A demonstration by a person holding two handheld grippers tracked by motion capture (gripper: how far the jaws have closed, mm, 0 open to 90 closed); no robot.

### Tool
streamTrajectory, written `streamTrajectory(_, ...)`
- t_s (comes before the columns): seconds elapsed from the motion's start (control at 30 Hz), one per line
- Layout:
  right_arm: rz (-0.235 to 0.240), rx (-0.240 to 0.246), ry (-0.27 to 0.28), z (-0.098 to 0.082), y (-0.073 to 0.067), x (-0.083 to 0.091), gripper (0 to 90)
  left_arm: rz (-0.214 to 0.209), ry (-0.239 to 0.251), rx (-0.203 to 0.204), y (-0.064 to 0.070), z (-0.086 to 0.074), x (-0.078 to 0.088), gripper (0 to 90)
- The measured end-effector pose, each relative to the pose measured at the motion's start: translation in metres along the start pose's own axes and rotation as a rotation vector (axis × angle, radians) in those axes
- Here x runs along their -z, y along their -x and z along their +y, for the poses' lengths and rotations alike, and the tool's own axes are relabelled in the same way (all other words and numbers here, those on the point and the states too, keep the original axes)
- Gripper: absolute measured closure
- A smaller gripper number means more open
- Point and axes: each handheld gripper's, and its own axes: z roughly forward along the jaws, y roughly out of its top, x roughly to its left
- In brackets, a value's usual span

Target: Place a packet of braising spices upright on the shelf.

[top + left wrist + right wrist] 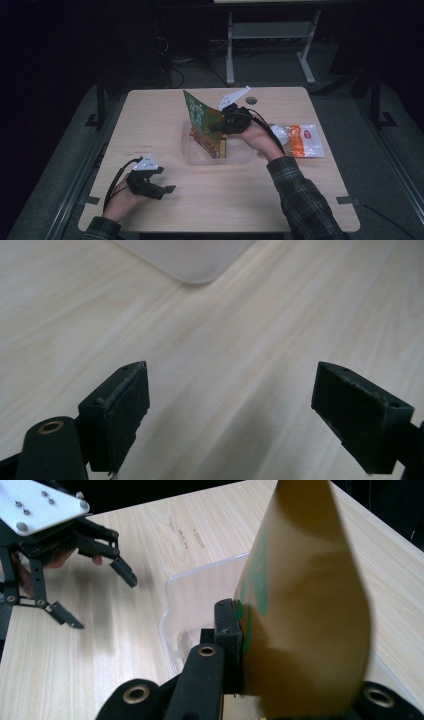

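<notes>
Glossy foil packet [305,605], clear plastic tray [200,595], pale wood-grain table [150,115]

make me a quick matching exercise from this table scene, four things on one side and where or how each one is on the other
Things:
1. green and gold packet
2. clear plastic container
3. orange and white packet
4. left gripper

States:
A. open, with nothing between its jaws
B. lying flat on the table to the right of the container
C. held up by the right gripper over the container
D. standing at the middle of the table

Pairs: 1-C, 2-D, 3-B, 4-A

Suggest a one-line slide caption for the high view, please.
Right gripper lowers a green snack packet into the clear container.
</notes>
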Motion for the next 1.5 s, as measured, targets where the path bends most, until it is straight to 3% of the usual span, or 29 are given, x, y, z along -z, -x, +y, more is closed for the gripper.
streamTrajectory(0.07, 0.001, 0.001, 0.002, 0.000, 0.000, 0.000, 86.4, -0.007, -0.008, 0.011, 0.001, 0.000, -0.001, 14.4)
streamTrajectory(0.1, -0.006, 0.002, 0.010, 0.000, -0.002, 0.001, 80.7, -0.012, -0.021, -0.007, 0.000, 0.000, -0.002, 14.4)
streamTrajectory(0.13, -0.010, -0.005, 0.015, 0.001, -0.003, 0.001, 77.3, -0.018, -0.024, 0.001, 0.001, -0.001, -0.002, 14.5)
streamTrajectory(0.3, -0.022, 0.005, 0.024, 0.001, -0.005, 0.003, 66.6, -0.010, -0.023, -0.025, 0.000, -0.002, -0.003, 14.6)
streamTrajectory(0.33, -0.018, -0.011, 0.029, 0.001, -0.006, 0.004, 63.6, -0.010, -0.028, -0.032, -0.001, -0.002, -0.002, 14.6)
streamTrajectory(0.37, -0.030, -0.024, 0.039, 0.002, -0.009, 0.006, 54.6, -0.014, -0.027, -0.032, -0.001, -0.002, -0.002, 14.5)
streamTrajectory(0.4, -0.035, -0.025, 0.044, 0.002, -0.010, 0.007, 50.1, -0.015, -0.016, -0.015, -0.001, -0.003, -0.001, 14.4)
streamTrajectory(0.47, -0.046, -0.023, 0.063, 0.001, -0.012, 0.010, 45.6, -0.012, -0.011, -0.024, -0.002, -0.003, -0.001, 14.4)
streamTrajectory(0.6, -0.024, -0.075, 0.096, -0.005, -0.018, 0.015, 37.4, -0.011, -0.010, -0.016, -0.001, -0.003, -0.001, 14.3)
streamTrajectory(0.93, 0.010, -0.060, 0.120, -0.026, -0.034, 0.028, 32.6, 0.001, -0.011, -0.020, -0.002, -0.003, 0.000, 14.3)
streamTrajectory(1.03, 0.009, -0.063, 0.121, -0.029, -0.037, 0.031, 32.6, -0.011, -0.003, 0.017, -0.002, -0.002, 0.000, 14.3)
streamTrajectory(1.27, -0.034, -0.051, 0.121, -0.051, -0.046, 0.042, 32.1, -0.014, -0.010, -0.005, -0.002, -0.002, 0.001, 14.3)
streamTrajectory(1.5, -0.080, -0.088, 0.117, -0.073, -0.044, 0.053, 32.3, -0.007, -0.019, -0.013, -0.003, -0.003, 0.001, 14.4)
